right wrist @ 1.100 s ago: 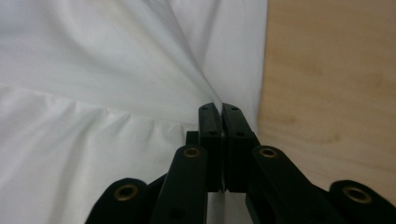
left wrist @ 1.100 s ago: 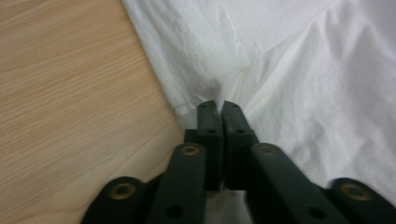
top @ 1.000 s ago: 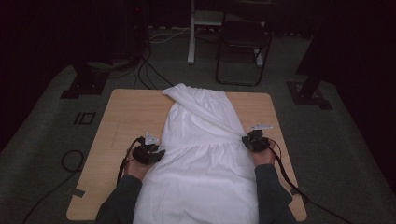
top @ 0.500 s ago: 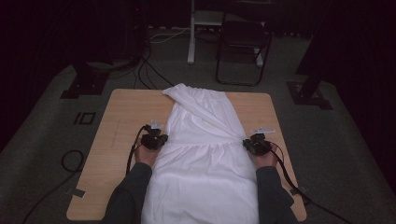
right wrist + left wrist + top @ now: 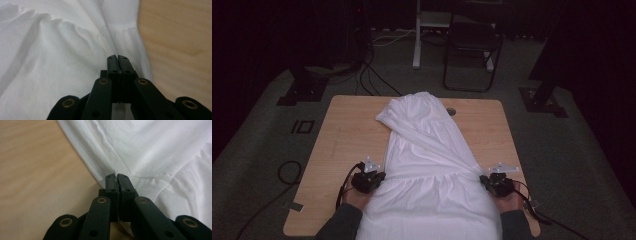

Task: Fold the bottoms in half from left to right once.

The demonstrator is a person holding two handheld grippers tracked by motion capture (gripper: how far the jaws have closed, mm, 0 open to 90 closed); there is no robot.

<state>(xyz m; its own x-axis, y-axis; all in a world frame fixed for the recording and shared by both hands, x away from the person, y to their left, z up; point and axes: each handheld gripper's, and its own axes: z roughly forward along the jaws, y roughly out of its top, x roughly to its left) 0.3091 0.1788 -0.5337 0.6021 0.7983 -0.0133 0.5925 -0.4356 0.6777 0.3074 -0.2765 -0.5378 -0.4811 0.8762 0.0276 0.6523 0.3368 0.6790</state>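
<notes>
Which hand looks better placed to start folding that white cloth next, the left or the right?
Probably neither: it looks like a job for both. The left tongs are shut at the left edge of the white garment, the right tongs are shut at its right edge, level with each other. Whether fabric is pinched is unclear.

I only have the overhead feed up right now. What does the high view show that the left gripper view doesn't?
High view: the whole white cloth draped off the table's near edge, both hands, the right tongs, a chair behind. Left gripper view: the left tongs shut, tips at the cloth's edge, close up. Both: the cloth, wooden tabletop, left tongs.
</notes>
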